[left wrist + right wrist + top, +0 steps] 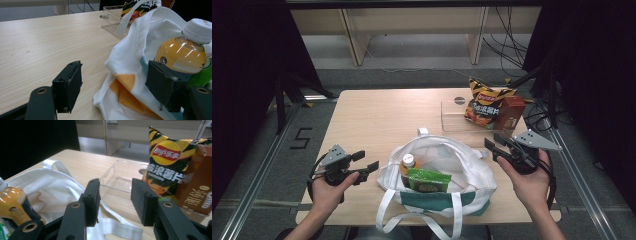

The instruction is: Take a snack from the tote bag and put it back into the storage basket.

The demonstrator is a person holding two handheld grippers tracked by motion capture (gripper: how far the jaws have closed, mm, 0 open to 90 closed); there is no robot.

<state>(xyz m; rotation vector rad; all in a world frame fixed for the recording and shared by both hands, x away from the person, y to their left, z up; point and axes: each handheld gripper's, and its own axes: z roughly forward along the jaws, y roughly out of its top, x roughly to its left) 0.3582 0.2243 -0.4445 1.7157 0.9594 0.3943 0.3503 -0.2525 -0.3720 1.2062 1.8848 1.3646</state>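
White tote bag point(462, 170) is lying open at lower centre of the high view, holding an orange drink bottle point(408, 162) with a white cap and a green snack packet point(428, 180) just beside it. Clear plastic tray point(452, 120) is sitting at upper right of the bench point(377, 115); a Lay's crisp bag point(484, 102), yellow and black with Chinese characters, and a brown carton point(512, 112) are standing at its right end, touching each other.

Left gripper point(366, 167) is hovering at lower left, fingers point(67, 87) standing wide, nothing gripped; in the left gripper view the bag's edge is lying between them, with one finger close against the bottle.

Right gripper point(493, 149) is hovering at the right, between bag and tray, fingers point(93, 200) partly apart and holding nothing.

Bench is light wood grain. Grey floor, floor rails, a "5" mark at left, dark curtains at the sides.
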